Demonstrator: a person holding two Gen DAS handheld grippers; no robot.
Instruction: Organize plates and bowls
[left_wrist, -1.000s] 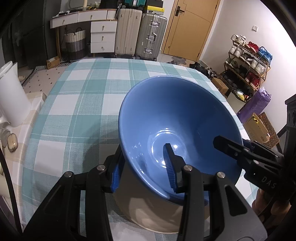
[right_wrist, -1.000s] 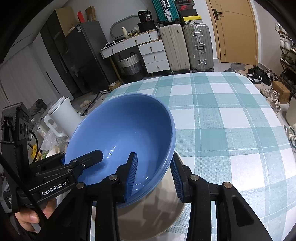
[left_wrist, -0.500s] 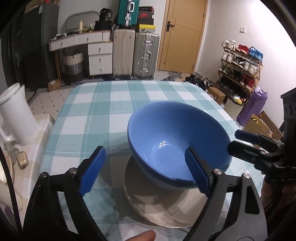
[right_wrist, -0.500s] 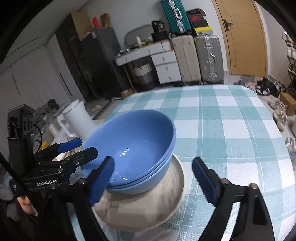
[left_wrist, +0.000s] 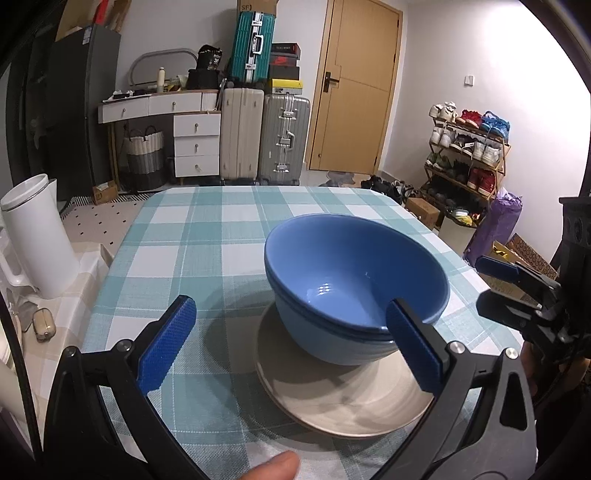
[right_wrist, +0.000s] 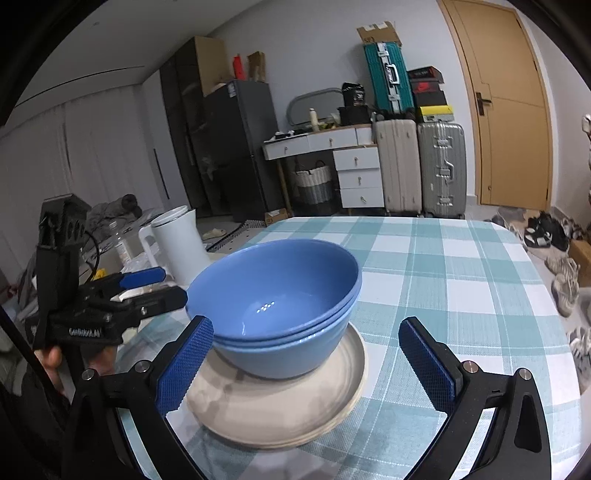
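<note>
The blue bowls (left_wrist: 354, 284) sit stacked on the plate (left_wrist: 343, 398) on the desk (left_wrist: 192, 240). Both tongs, left (left_wrist: 291, 350) and right (right_wrist: 306, 365), are opening wide and hold nothing. Stacking looks done; next, pull away

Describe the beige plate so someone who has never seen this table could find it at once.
Start from the table with the teal and white checked cloth. Near its front edge sits a stack of blue bowls; the beige plate is the wide, shallow dish right under them. It is the only flat, pale piece of crockery there, unlike the tall white jug beyond the table's left side.
</note>
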